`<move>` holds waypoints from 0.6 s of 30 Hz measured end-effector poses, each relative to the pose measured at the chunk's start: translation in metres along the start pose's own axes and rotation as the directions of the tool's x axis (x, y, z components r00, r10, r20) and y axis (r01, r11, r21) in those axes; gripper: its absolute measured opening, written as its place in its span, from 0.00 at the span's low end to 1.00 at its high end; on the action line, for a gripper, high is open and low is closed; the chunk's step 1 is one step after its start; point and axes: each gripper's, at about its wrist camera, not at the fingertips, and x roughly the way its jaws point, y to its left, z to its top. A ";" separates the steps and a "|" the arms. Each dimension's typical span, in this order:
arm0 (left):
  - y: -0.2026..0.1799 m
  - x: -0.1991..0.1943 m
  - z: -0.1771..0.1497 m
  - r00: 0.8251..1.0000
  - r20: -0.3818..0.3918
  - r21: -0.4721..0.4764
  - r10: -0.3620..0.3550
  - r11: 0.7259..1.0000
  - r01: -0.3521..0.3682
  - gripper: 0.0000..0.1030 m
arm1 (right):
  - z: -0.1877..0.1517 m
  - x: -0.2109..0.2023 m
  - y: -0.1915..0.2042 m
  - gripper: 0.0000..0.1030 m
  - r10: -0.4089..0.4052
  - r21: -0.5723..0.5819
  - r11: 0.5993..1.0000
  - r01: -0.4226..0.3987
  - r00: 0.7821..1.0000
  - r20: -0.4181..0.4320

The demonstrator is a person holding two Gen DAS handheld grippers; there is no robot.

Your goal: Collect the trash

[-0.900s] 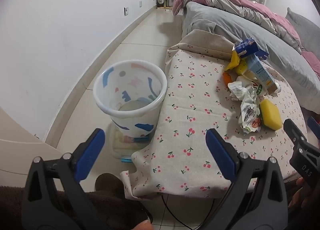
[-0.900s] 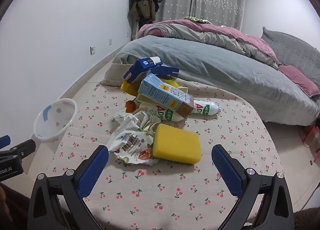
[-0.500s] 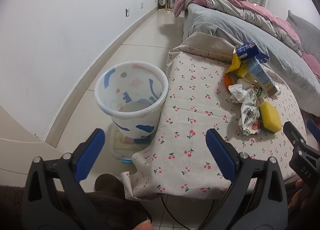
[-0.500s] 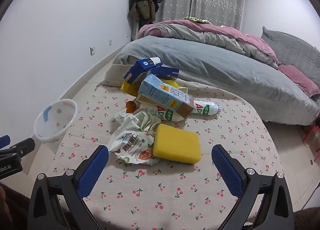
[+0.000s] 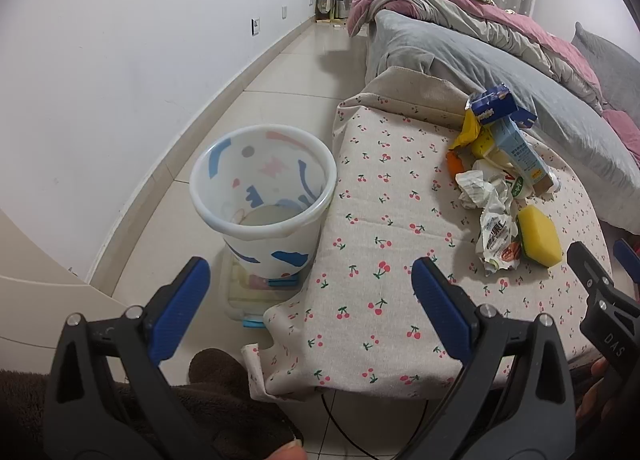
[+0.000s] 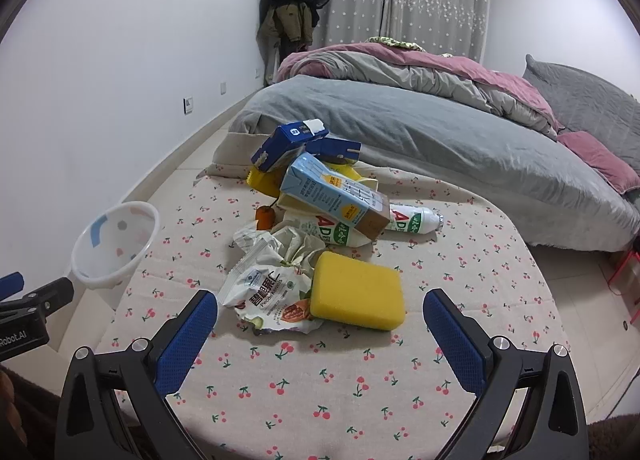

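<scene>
Both the left gripper (image 5: 310, 294) and the right gripper (image 6: 320, 326) are spread wide and empty. The trash pile (image 6: 320, 220) lies just ahead of the right gripper, yellow sponge (image 6: 357, 297) nearest; the bin (image 5: 262, 196) stands ahead-left of the left gripper. Risk: the sponge touches the snack wrapper (image 6: 270, 296), so closing on either may drag the other off the table (image 6: 460, 268).

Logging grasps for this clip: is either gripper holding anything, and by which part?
Nothing is held: left gripper and right gripper are both open and empty.
</scene>
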 end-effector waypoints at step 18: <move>-0.002 -0.002 -0.003 1.000 0.010 -0.002 -0.003 1.000 0.003 0.97 | 0.003 -0.004 -0.003 1.00 -0.001 0.011 1.000 0.001 1.000 0.016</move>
